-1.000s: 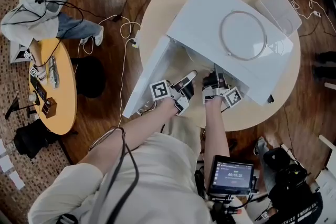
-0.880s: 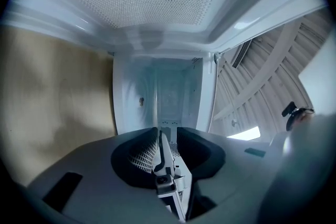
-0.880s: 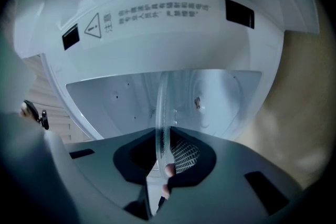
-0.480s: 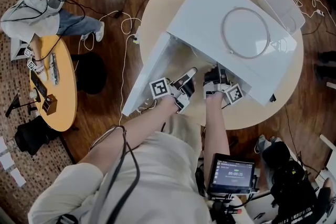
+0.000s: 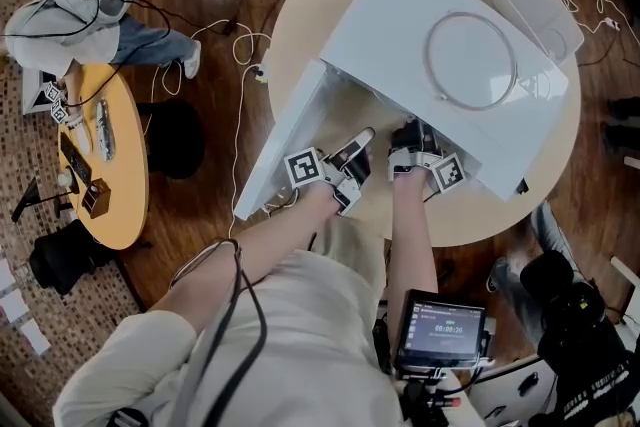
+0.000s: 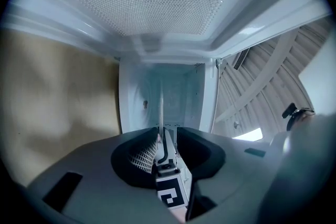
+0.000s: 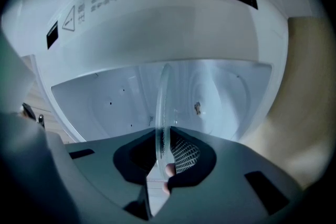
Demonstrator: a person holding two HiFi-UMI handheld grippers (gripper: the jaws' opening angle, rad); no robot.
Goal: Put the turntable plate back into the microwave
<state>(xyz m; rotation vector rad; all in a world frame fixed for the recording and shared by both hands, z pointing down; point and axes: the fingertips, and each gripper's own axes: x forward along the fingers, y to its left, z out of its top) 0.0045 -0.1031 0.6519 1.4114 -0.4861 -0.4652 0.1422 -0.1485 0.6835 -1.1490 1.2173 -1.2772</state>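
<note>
The white microwave (image 5: 400, 25) stands on a round table (image 5: 300, 25) with its door (image 5: 280, 145) swung open to the left. Both grippers reach level into the opening. My right gripper (image 5: 408, 137) (image 7: 164, 157) is shut on the rim of the clear glass turntable plate (image 7: 164, 107), which shows edge-on and reaches into the cavity. My left gripper (image 5: 358, 147) (image 6: 160, 147) stands open, with the plate's thin edge (image 6: 161, 107) in line between its jaws. The microwave's top hides the plate in the head view.
A round ring (image 5: 470, 60) lies on the microwave's top. A flat white box (image 5: 545, 10) sits at the table's far right. Cables (image 5: 235, 45) trail over the wooden floor. A person (image 5: 70, 5) sits by a small orange table (image 5: 115, 165). A tablet (image 5: 443, 330) hangs at my waist.
Both grippers have stayed where they were at the opening. The head view has shifted slightly, and a person's leg has come in at the lower right.
</note>
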